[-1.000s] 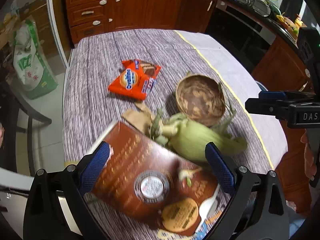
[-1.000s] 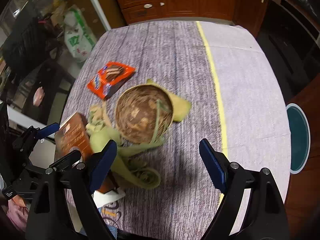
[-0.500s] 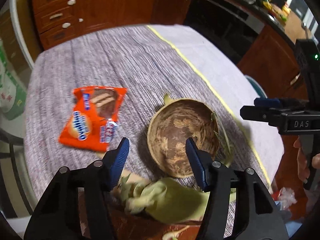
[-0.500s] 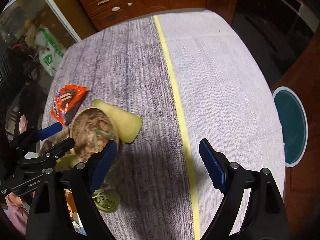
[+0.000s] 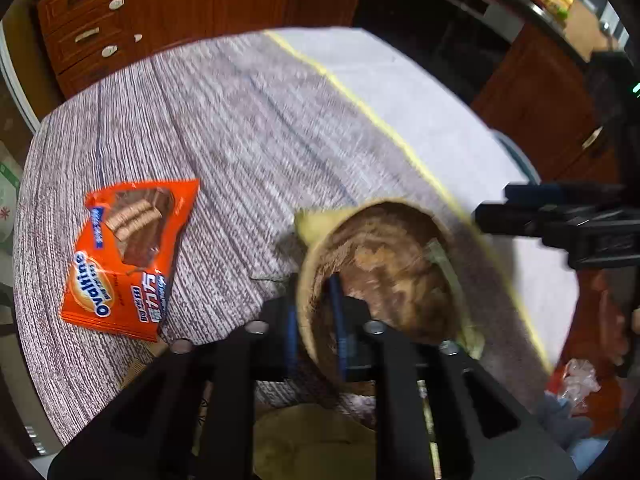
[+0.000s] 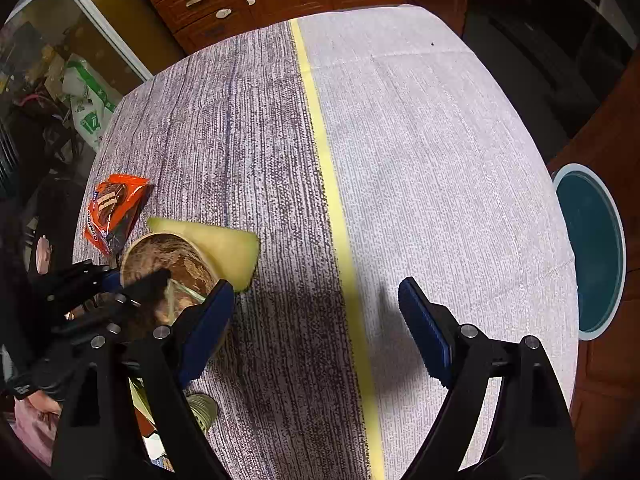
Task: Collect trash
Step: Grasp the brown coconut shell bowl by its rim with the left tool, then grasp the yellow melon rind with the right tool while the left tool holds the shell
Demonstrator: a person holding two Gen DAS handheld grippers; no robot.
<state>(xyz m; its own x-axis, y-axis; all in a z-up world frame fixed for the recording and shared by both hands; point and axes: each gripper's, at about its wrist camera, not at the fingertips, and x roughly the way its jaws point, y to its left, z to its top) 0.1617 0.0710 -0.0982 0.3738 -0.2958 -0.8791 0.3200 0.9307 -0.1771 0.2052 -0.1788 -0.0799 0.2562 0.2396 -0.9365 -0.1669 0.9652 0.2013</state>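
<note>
Fingers, left gripper (image 5: 314, 328): pressed close on the near rim of the coconut shell (image 5: 384, 272), one blue pad outside the wall, the other inside the bowl. Grip sits on the rim only; the shell's body extends ahead of the fingers and its far side rests on the surface (image 5: 240, 128).

Fingers, right gripper (image 6: 316, 320): spread wide, nothing between them, poised over bare cloth with the shell just beyond the left-hand finger.

Item, pale green husk piece (image 6: 224, 246): lies under the shell's far edge, ahead of the left fingers; a thin green strip crosses the bowl's inside.

Item, orange snack wrapper (image 5: 128, 252): flat on the surface, to the left of the left fingers, apart from the shell.

Item, teal round bin (image 6: 588, 252): on the floor beyond the surface edge, to the right of the right fingers; judged the likely drop point.

Handling note: a rim pinch on a hard curved wall may slip or let the shell swing. Lift slowly, keep the bowl opening upward so the loose strip stays inside, and bring the free right fingers under or against the far rim if it tips. Clear the husk piece before carrying across.
</note>
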